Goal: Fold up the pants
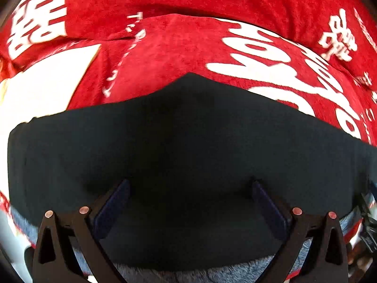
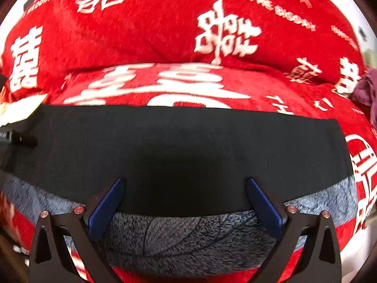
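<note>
The pants [image 1: 188,146] are black with a grey fleece inner face [image 1: 235,271] showing along the near edge. They lie flat on a red blanket. My left gripper [image 1: 190,188] is open just above the black cloth, jaws wide apart, holding nothing. In the right wrist view the pants [image 2: 188,141] form a broad black band with the grey fleece lining [image 2: 188,235] turned out at the near edge. My right gripper [image 2: 186,186] is open over that edge, empty.
A red plush blanket [image 2: 165,35] with white characters covers the surface and bunches into a ridge [image 1: 188,35] behind the pants. A purple cloth [image 2: 367,92] lies at the right edge. The other gripper's dark body [image 2: 14,139] shows at the left.
</note>
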